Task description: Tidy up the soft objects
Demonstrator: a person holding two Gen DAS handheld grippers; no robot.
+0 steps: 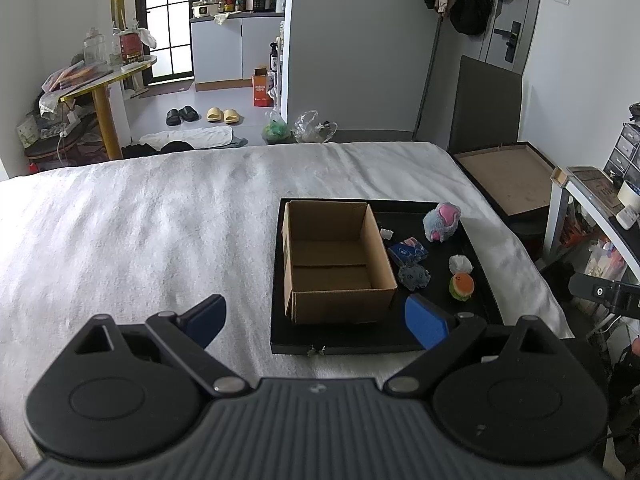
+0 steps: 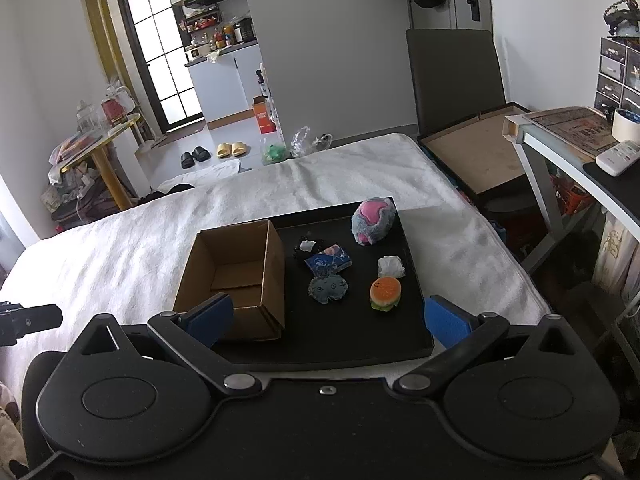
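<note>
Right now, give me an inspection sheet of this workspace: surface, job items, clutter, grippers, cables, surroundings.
Surface: white towel-like cover on a bed, with a black tray on it.
Job's things: open cardboard box at the tray's left, nothing in it; beside it on the tray lie a grey-pink plush, burger toy, grey fabric toy, blue packet, white crumpled piece and a small dark item with a white scrap.
Clutter: nothing seen on the cover besides the tray.
Grippers: left gripper and right gripper both open, holding nothing, short of the tray.
Cables: nothing seen on the bed.
Surroundings: slippers on the floor, desk at right.
</note>
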